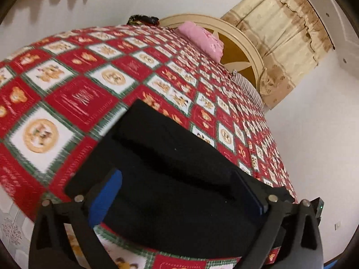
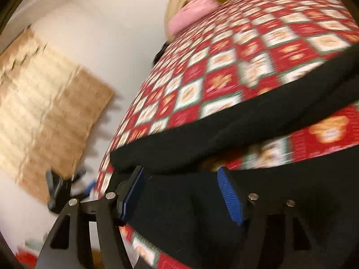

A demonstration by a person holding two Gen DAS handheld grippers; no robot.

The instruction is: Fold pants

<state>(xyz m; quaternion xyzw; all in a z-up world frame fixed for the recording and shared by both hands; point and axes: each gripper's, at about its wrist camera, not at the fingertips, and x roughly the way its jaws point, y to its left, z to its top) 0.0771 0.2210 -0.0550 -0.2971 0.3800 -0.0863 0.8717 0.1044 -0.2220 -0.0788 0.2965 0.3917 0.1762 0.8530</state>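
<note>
On the left wrist camera I count one pair of black pants (image 1: 170, 168) lying near on the checked bedspread (image 1: 74, 94), one pink pillow (image 1: 202, 40) far off; my left gripper (image 1: 177, 192) straddles the cloth, fingers spread wide. On the right wrist camera, blurred, my right gripper (image 2: 181, 192) tilts over the same pants (image 2: 224, 134), fingers also wide apart.

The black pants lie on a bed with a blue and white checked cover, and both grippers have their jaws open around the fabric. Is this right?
Not quite. The checked bed cover is red and white with green borders, not blue, as the left wrist view shows. The rest holds: black pants, left gripper and right gripper open.
</note>
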